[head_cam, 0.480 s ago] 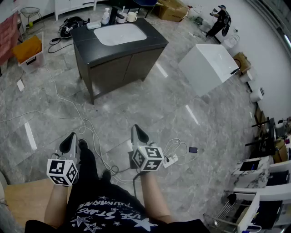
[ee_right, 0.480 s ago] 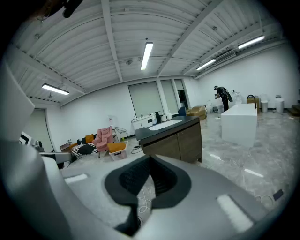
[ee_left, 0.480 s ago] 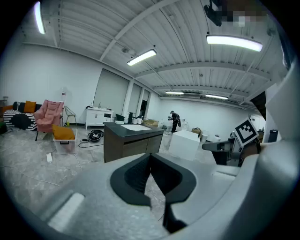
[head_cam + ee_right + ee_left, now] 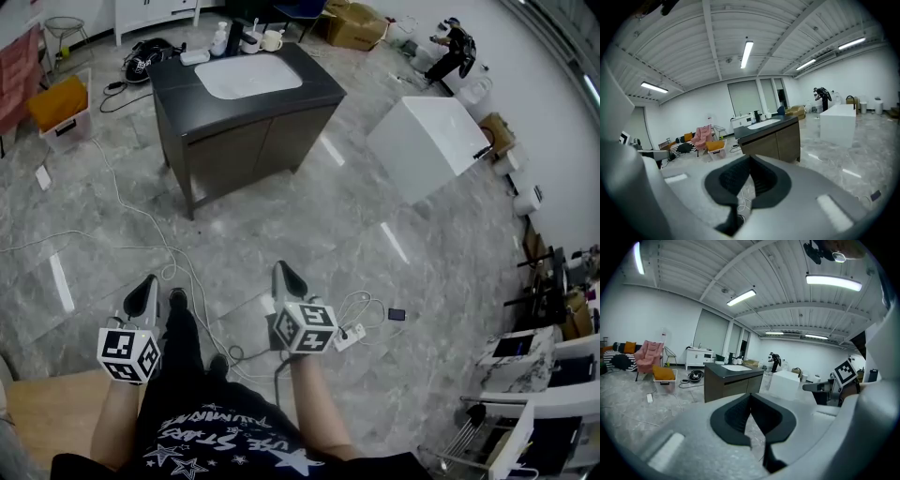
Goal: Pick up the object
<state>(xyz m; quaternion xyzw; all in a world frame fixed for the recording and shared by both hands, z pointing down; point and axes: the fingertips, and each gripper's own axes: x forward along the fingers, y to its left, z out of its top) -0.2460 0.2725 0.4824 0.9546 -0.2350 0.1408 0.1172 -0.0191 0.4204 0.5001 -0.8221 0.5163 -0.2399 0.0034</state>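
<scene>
Item 1. Left gripper (image 4: pixel 147 284): we hold it low at the left of the head view, above the grey marble floor (image 4: pixel 112 216). In the left gripper view its fingers meet at the tips, closed together with nothing between them. Its marker cube (image 4: pixel 128 353) sits over the forearm.

Item 2. Right gripper (image 4: pixel 283 273): we hold it level with the left one, the 2 well apart with our dark-trousered legs (image 4: pixel 183 328) between. The fingers are pressed fully together and hold nothing. Its marker cube (image 4: pixel 307 326) faces the head camera.

Item 3. Dark table (image 4: pixel 319 86): a cabinet with 2 doors and a white basin (image 4: pixel 248 73) set in its top, standing far ahead of both grippers.

Item 4. On the table's far edge stand a pale bottle (image 4: pixel 218 37) and 2 pale cups (image 4: pixel 272 38), close together. We cannot tell which item is the task's object. These small pieces are well apart from both grippers.

Item 5. White block (image 4: pixel 427 141): on the floor to the right of the table.

Item 6. Orange bin (image 4: pixel 58 105): on the floor to the left of the table.

Item 7. White cables (image 4: pixel 141 248) trail over the floor, and a power strip (image 4: pixel 352 333) lies just beside the right gripper's cube.
</scene>
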